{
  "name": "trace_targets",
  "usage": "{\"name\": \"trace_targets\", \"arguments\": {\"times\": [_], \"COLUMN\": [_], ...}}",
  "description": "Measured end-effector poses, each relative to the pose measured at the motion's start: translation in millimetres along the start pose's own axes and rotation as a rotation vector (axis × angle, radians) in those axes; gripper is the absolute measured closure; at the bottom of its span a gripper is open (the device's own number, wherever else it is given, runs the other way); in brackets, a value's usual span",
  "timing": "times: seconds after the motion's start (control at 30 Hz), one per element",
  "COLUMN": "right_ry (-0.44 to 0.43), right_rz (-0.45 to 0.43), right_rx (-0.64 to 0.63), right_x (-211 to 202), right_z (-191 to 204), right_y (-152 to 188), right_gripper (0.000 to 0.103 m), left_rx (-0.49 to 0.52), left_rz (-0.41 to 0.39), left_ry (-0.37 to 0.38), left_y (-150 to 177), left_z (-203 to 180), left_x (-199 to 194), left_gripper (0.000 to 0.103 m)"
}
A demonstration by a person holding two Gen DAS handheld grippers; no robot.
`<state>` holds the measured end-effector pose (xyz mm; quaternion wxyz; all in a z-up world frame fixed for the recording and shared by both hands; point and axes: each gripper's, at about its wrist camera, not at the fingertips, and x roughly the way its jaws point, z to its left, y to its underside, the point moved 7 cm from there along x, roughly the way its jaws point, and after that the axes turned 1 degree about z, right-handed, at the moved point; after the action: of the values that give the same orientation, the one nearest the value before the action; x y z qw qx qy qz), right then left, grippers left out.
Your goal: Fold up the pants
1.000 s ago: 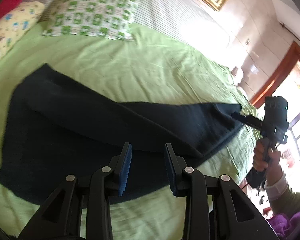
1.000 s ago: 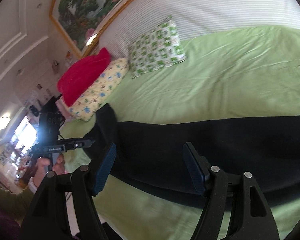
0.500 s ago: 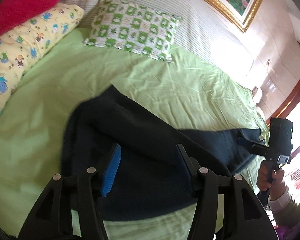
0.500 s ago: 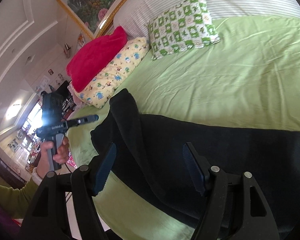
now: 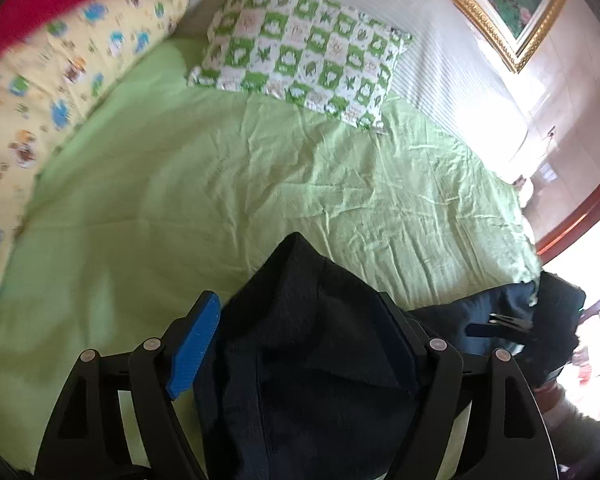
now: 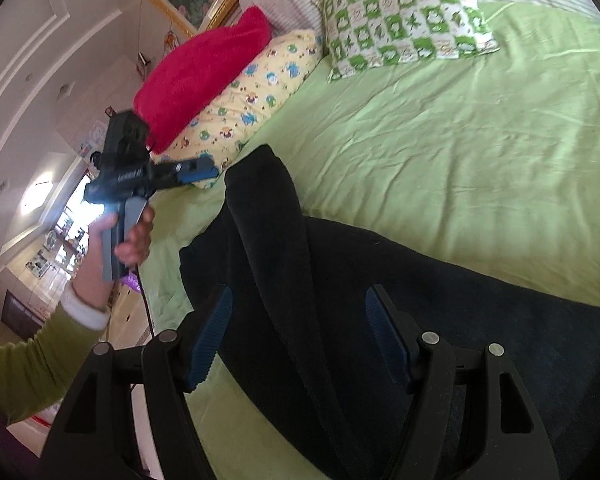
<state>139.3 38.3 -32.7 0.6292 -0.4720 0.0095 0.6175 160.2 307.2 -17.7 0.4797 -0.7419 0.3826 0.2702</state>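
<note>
The dark navy pants [image 6: 420,320] lie lengthwise along the near edge of the green bed sheet [image 6: 460,152]. One end rises in a fold [image 5: 300,280] between my left fingers. My left gripper [image 5: 296,340] is open, its jaws on either side of that cloth end, not pressing it. It also shows from the side in the right wrist view [image 6: 196,172], held by a hand beside the pants' raised end. My right gripper [image 6: 300,336] is open, low over the middle of the pants. It shows in the left wrist view [image 5: 500,326] at the far end.
A green-and-white checked pillow [image 5: 300,56], a yellow cartoon pillow [image 5: 60,80] and a red blanket [image 6: 204,76] lie at the head of the bed. A striped cover [image 5: 440,60] and a gold-framed picture [image 5: 512,12] are behind. The bed's near edge runs below the grippers.
My left gripper has opened wider and moved in along the pants, so the cloth end now stands between its jaws. The right gripper has dropped closer over the pants.
</note>
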Motion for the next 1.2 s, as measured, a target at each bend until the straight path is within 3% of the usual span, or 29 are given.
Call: {"name": "trace_targets", "arguments": {"times": [0.23, 0.37, 0.4, 0.43, 0.47, 0.5, 0.53, 0.57, 0.6, 0.67, 0.9, 1.03, 1.2], "right_ry": [-0.031, -0.056, -0.06, -0.07, -0.078, -0.08, -0.08, -0.081, -0.081, -0.079, -0.105, -0.077, -0.056], "right_rz": [0.061, 0.081, 0.084, 0.088, 0.094, 0.1, 0.102, 0.101, 0.096, 0.084, 0.035, 0.057, 0.095], "right_rx": [0.0, -0.02, -0.026, -0.034, -0.037, -0.037, -0.037, -0.039, -0.041, -0.047, -0.156, -0.223, -0.242], "right_x": [21.7, 28.4, 29.8, 31.2, 32.9, 34.9, 36.5, 37.8, 37.9, 36.5, 16.5, 17.6, 27.1], "right_z": [1.8, 7.8, 9.1, 10.9, 12.2, 12.9, 13.5, 13.7, 14.5, 17.3, 49.9, 62.0, 61.6], "right_y": [1.1, 1.8, 1.5, 1.5, 1.9, 2.7, 3.3, 3.5, 3.8, 4.0, 10.9, 24.8, 41.0], "right_gripper": [0.032, 0.032, 0.037, 0.042, 0.057, 0.068, 0.074, 0.088, 0.095, 0.096, 0.096, 0.096, 0.096], "left_rx": [-0.023, 0.028, 0.047, 0.076, 0.094, 0.114, 0.129, 0.138, 0.142, 0.15, 0.167, 0.141, 0.075], "left_rz": [0.123, 0.142, 0.136, 0.131, 0.128, 0.119, 0.112, 0.108, 0.097, 0.066, -0.045, -0.108, -0.133], "left_ry": [0.063, 0.05, 0.043, 0.035, 0.026, 0.008, -0.006, -0.005, -0.011, -0.023, -0.015, -0.014, -0.022], "left_y": [-9.8, -10.8, -11.1, -10.8, -9.9, -9.7, -8.9, -7.2, -6.2, -4.4, 21.8, 49.7, 83.7], "left_z": [13.4, 6.9, 3.6, -1.5, -3.9, -6.6, -8.3, -10.1, -10.4, -11.0, -21.6, -20.4, -5.2], "left_x": [37.9, 49.2, 49.7, 50.3, 49.7, 48.9, 47.7, 45.5, 42.1, 31.7, -14.7, -37.5, -45.3], "left_gripper": [0.024, 0.027, 0.029, 0.042, 0.054, 0.06, 0.075, 0.083, 0.085, 0.091, 0.095, 0.096, 0.096]}}
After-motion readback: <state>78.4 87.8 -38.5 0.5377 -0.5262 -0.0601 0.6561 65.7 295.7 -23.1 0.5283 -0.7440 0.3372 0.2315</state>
